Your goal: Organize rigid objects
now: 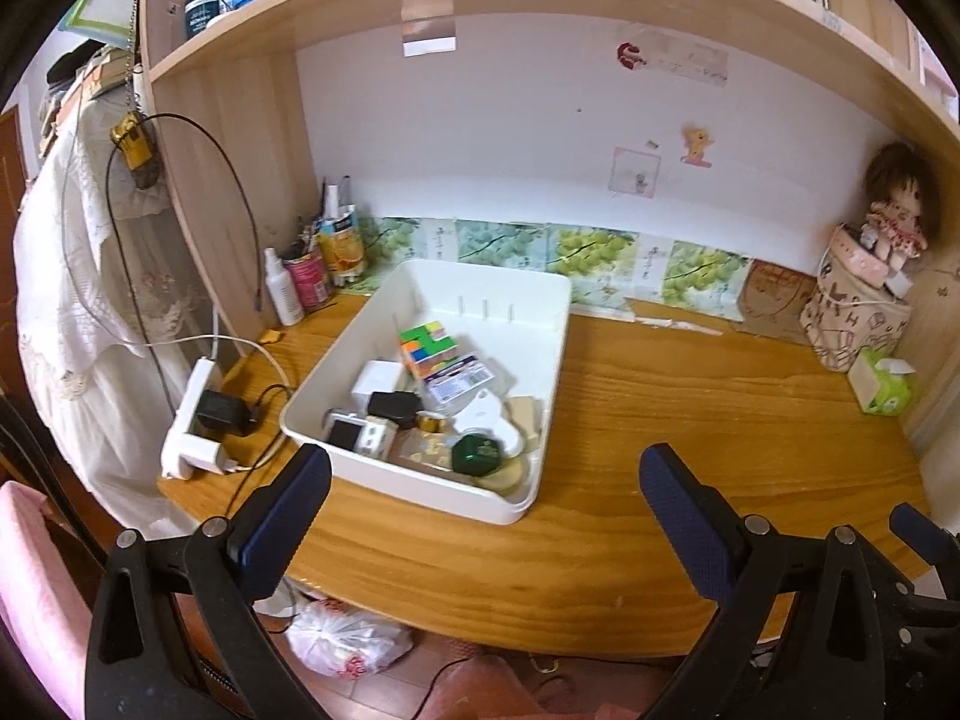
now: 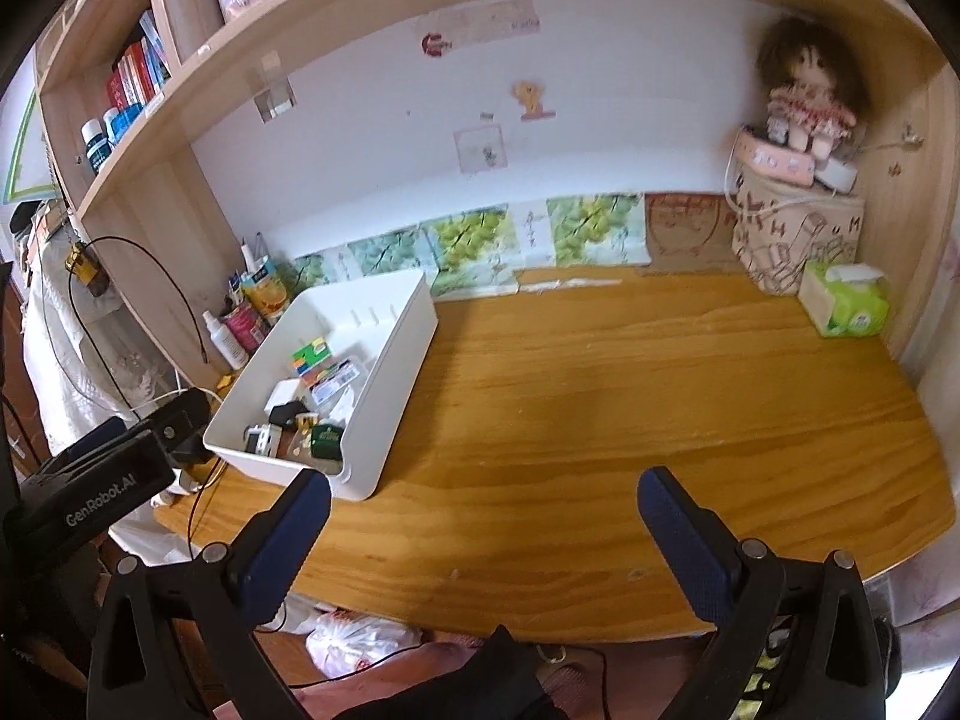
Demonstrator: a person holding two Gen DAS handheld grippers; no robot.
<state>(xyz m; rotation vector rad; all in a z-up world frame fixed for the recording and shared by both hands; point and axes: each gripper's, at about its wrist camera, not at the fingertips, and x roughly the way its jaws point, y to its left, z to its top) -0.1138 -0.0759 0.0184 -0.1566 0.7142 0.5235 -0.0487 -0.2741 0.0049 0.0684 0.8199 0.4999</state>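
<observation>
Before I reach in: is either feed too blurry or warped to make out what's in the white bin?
Left wrist view: the white bin and its clutter, like the colourful cube, read sharp, though the fisheye bows the shelf. Right wrist view: softer, the bin sits smaller and its wall hides some contents; the doll is blurred.

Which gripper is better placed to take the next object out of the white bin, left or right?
Left, probably. The left gripper hangs open right before the white bin. The right gripper faces bare desk, with the bin off to its left.

Glossy white plastic bin [image 1: 543, 360], wood-grain desk [image 1: 690, 420]
</observation>
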